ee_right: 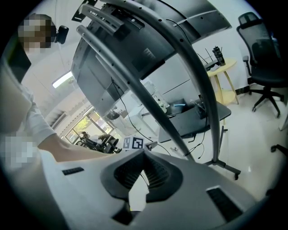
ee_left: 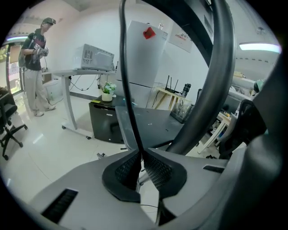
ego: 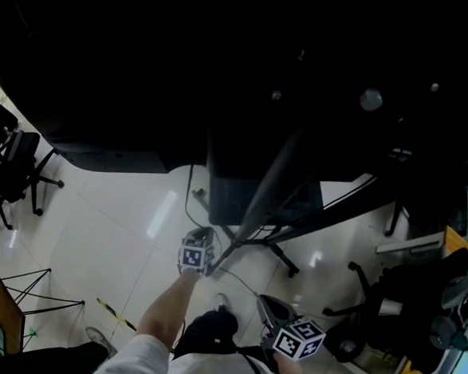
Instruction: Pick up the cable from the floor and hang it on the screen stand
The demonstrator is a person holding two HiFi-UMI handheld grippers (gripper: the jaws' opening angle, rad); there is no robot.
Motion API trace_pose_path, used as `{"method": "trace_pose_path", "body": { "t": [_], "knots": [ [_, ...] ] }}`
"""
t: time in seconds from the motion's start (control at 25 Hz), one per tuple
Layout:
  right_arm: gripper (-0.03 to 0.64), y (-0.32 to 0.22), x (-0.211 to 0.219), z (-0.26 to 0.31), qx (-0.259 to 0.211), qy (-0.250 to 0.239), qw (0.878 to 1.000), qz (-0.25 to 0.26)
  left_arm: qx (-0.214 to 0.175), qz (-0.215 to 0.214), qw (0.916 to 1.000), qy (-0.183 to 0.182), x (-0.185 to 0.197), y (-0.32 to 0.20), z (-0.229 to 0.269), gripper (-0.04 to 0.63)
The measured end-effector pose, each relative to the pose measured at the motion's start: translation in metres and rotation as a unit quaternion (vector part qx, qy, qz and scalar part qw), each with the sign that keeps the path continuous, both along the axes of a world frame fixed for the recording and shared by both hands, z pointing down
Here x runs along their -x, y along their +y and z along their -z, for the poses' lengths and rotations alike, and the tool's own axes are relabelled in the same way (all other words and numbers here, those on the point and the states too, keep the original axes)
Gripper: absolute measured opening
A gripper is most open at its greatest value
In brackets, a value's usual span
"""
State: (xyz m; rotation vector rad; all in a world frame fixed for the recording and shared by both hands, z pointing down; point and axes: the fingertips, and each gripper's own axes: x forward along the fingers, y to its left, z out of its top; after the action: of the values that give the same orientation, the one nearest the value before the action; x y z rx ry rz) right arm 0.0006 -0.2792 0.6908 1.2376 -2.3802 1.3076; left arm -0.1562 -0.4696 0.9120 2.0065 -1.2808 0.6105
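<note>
A thin black cable [ee_left: 123, 67] rises from between the pads of my left gripper [ee_left: 140, 152], which is shut on it. In the head view the left gripper [ego: 205, 236] is low on the screen stand's slanted pole [ego: 267, 188], just above the stand's base [ego: 281, 253]. A fine strand of the cable [ego: 239, 281] runs from it to my right gripper [ego: 270, 305], held lower right. In the right gripper view the jaws [ee_right: 144, 152] are shut, with the strand [ee_right: 143, 179] showing between the pads. The stand's tubes [ee_right: 180, 58] and the screen's back [ee_right: 121, 45] loom overhead.
Office chairs stand at the left [ego: 12, 167] and the right [ego: 386, 297] on the white tile floor. A person [ee_left: 33, 67] stands by a desk [ee_left: 72, 74] with a grey box on it, next to a black cabinet [ee_left: 104, 121]. A round table [ee_right: 222, 67] and a chair [ee_right: 265, 54] are to the right.
</note>
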Motion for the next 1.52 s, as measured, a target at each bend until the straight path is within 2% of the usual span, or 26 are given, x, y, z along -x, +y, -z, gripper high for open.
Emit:
{"method": "trace_pose_path", "body": {
  "t": [0.32,0.64,1.0,1.28,1.52],
  "knots": [
    [0.008,0.036,-0.016,0.015,-0.013,0.003,1.000,0.023,-0.050,-0.002,0.9962,0.071,-0.029,0.065,0.074,0.014],
    [0.008,0.070,-0.038,0.033,-0.041,0.029,0.997,0.064,-0.084,0.005,0.9931,0.081,-0.056,0.138,0.158,0.014],
    [0.008,0.109,-0.075,0.040,-0.049,0.024,0.996,0.071,-0.114,-0.008,0.9888,0.096,-0.118,0.225,0.256,0.015],
    [0.008,0.134,-0.092,0.042,-0.062,0.021,0.995,0.081,-0.132,-0.022,0.9840,0.117,-0.152,0.274,0.314,0.015],
    [0.008,0.142,-0.110,0.037,-0.061,0.018,0.996,0.068,-0.151,-0.047,0.9811,0.112,-0.172,0.293,0.358,0.015]
  ]
}}
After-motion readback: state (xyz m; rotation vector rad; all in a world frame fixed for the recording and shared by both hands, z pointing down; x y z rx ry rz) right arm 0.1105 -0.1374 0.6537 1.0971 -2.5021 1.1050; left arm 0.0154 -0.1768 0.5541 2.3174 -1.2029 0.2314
